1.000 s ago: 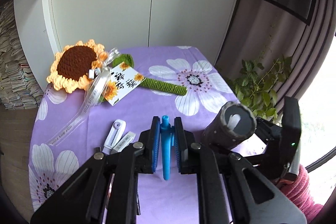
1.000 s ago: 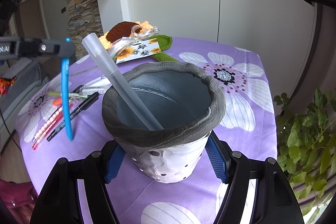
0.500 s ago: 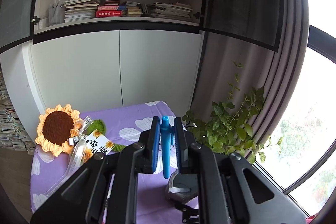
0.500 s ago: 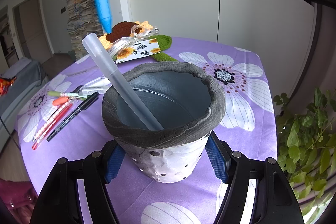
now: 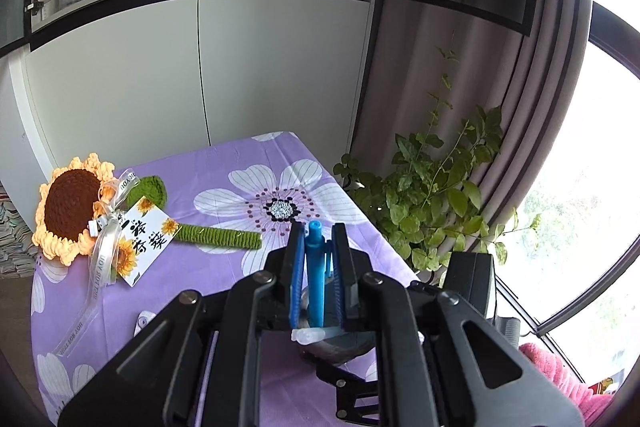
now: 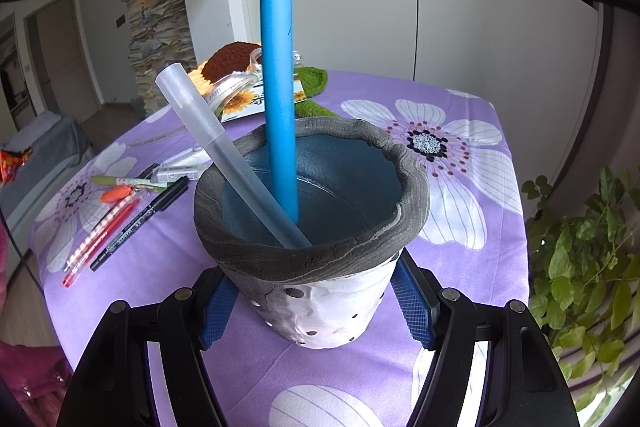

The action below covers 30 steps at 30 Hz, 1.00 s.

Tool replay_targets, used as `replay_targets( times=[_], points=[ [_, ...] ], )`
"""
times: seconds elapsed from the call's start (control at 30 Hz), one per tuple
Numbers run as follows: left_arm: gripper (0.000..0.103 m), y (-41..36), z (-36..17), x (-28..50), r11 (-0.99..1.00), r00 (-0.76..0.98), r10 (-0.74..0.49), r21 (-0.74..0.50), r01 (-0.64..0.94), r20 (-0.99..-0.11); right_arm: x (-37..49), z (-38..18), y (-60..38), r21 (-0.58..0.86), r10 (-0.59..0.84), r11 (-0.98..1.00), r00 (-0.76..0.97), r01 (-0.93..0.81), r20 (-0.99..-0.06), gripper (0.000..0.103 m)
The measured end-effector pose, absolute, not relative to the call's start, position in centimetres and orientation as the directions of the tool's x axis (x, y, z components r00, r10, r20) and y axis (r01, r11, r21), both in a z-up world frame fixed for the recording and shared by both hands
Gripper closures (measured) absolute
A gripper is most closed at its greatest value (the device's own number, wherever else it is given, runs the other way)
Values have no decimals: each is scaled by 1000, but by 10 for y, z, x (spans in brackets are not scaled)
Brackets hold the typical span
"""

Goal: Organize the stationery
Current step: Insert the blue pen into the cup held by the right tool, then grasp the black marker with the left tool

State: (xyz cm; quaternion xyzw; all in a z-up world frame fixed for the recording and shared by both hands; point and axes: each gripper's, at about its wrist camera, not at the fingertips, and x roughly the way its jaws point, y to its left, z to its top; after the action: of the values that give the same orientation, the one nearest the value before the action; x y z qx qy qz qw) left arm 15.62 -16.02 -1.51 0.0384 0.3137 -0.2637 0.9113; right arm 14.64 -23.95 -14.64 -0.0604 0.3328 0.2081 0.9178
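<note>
1. Stationery is partly sorted: the blue pen (image 6: pixel 278 87) is now hanging upright with its lower end inside the pen pot (image 6: pixel 320 259); a second ago it was off at the pot's 9 o'clock, over the loose pens.
2. The left gripper (image 5: pixel 316 279) is clamping the blue pen between its pads, so the pen looks ready to drop.
3. The right gripper (image 6: pixel 316 311) is gripping the pot by its sides on the purple tablecloth (image 6: pixel 460 99).
4. A frosted pen (image 6: pixel 224 151) is leaning on the rim at 10 o'clock; the pot's right half is lying open.
5. Loose pens (image 6: pixel 116 223) are waiting at 9 o'clock, well apart from the pot; the table edge and a plant (image 6: pixel 584 259) are at 3 o'clock.
</note>
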Motion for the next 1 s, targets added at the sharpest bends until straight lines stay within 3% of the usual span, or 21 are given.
replay_targets(
  times=[0.27,0.4,0.43,0.67,0.83,1.0],
  points=[
    [89,-145,-36,155,874,632,-428,-118,471,-646,146,-147,-240,23,338,906,693,-422,-637,32],
    [45,-118,-30,150,899,672,-407,-138,416,-619,146,-147,-238,17,334,907,694,-421,-638,32],
    [44,-109,-28,149,912,696,-381,-124,391,-608,146,-147,-238,16,334,907,694,-421,-638,32],
    [47,-45,-57,164,970,688,-241,-146,195,-684,146,-147,-238,16,334,907,694,-421,-638,32],
    [68,-32,-96,168,977,600,-210,-152,146,-772,146,-147,-238,16,334,907,694,-421,-638,32],
    [74,-39,-121,166,977,540,-198,-123,172,-818,147,-148,-237,15,329,908,689,-420,-645,32]
  ],
)
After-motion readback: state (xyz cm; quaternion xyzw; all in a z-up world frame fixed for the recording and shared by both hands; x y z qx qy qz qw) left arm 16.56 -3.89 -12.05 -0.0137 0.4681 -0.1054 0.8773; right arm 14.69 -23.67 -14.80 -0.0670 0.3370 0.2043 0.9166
